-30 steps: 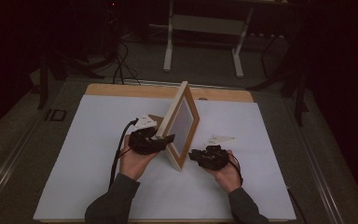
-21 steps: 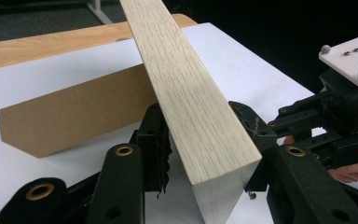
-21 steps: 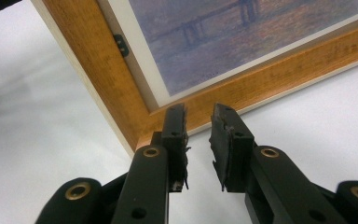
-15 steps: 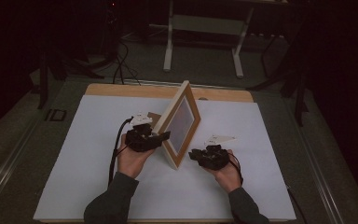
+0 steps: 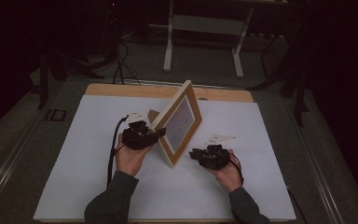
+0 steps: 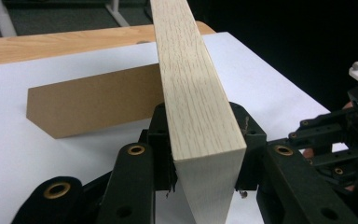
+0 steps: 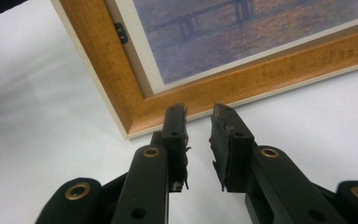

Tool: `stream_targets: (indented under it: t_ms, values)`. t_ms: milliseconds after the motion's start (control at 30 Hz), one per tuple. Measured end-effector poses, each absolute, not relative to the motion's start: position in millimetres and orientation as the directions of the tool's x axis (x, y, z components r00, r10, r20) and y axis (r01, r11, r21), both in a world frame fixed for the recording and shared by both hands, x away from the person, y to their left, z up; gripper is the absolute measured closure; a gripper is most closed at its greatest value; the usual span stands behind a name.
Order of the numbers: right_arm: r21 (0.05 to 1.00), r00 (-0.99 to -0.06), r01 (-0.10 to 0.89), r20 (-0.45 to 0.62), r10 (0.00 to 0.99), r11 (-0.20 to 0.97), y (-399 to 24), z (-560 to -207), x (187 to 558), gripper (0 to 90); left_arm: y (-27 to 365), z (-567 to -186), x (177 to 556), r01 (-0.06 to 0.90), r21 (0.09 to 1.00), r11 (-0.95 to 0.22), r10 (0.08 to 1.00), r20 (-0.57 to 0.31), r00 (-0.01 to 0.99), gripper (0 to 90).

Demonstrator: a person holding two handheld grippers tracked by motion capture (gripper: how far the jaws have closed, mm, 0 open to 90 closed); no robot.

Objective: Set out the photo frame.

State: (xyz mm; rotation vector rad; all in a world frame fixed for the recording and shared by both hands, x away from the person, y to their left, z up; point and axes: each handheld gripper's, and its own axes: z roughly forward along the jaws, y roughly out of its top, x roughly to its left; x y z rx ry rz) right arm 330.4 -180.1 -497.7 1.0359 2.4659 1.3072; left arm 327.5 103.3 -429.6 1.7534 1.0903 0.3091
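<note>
- Standing tilted mid-table on the white sheet-covered wooden table point(image 5: 74, 186): a light wooden picture frame with a bluish-purple print point(image 5: 179, 122), long axis running away from the person, top leaning left, brown cardboard easel back point(image 6: 93, 100) behind it.
- Left black two-jaw gripper point(image 5: 161, 134) is nearer: its jaws have just been closing and now straddle the frame's near pale edge, pads pressing both sides.
- Right black two-jaw gripper point(image 7: 198, 122) is just right of the frame's near bottom corner, jaws slightly apart, holding nothing, tips pointing at the front moulding.
- No readable writing or brand anywhere.
</note>
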Motion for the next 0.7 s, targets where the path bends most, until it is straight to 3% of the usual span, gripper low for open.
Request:
stream_targets:
  t_ms: [700]
  values:
    - [0.779,-0.75,0.499,0.169,0.64,0.38,-176,-499,331,74.4,93,-437,325,0.445,0.896,0.006,0.868,-0.226,0.443,70.4]
